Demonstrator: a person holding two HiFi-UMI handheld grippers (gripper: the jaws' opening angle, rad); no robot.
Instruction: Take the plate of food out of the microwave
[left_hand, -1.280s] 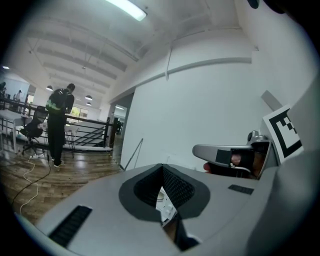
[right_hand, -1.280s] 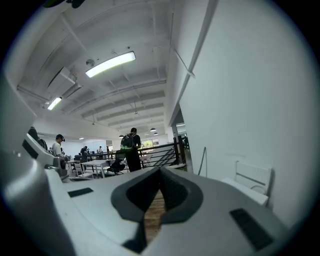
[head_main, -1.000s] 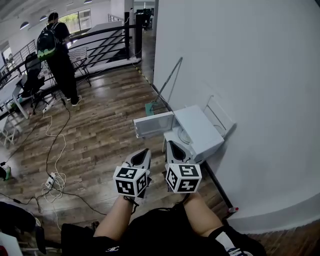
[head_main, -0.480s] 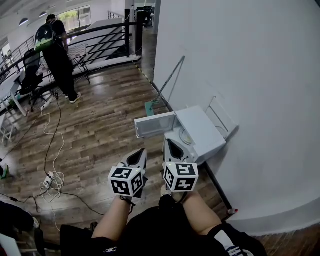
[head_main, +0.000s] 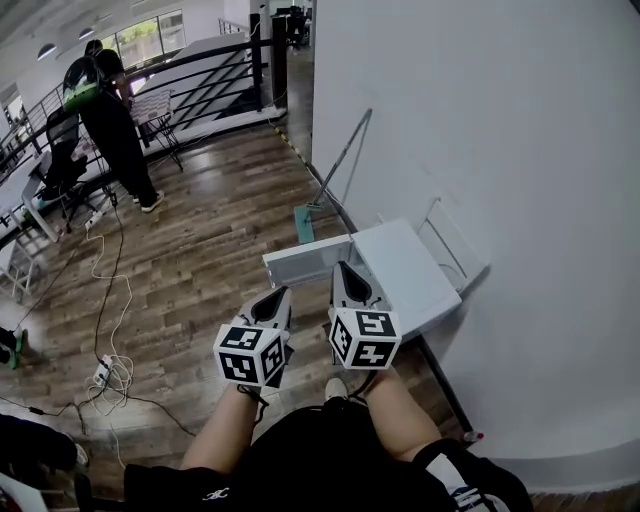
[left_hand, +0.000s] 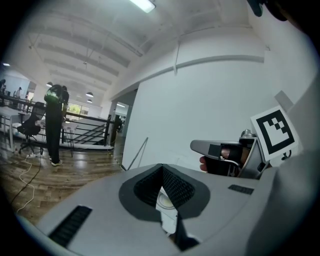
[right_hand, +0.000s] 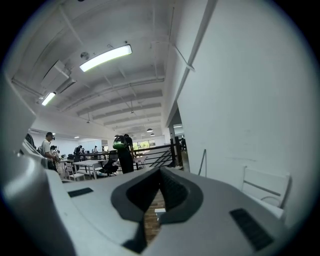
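Left tool (head_main: 278, 296): pressed together, pinching nothing, held low, just short of the open door (head_main: 305, 260). Right tool (head_main: 345, 270): likewise pressed together and empty, tip raised at the mouth of the microwave (head_main: 412, 262), just beside the left one. Beyond both: white microwave on the wooden floor (head_main: 200, 260) against the wall, door swung out to the left. Plate (left_hand: 165, 201) apparently inside the cavity, not yet touched.

Likely step: reaching in. Possible trouble, as a judgement:
- Going in with both tools pressed together and merely nudging the plate deeper or tipping it. Needs spreading first.
- Pinching only the thin rim on one side, then spilling food on the way out.
- Knocking the door with the left tool and swinging it into the path.
- Clipping the cavity's upper edge while lifting.

From the head view: layout of tools, door and microwave, but the cavity covered by the right tool, so no plate. Through the notch in the left gripper view: a pale round rim, taken for the plate, plus the right tool seen from the side. From the right gripper view: only floorboards through the slit, a person with a green backpack (right_hand: 122, 150) by a railing, no plate.
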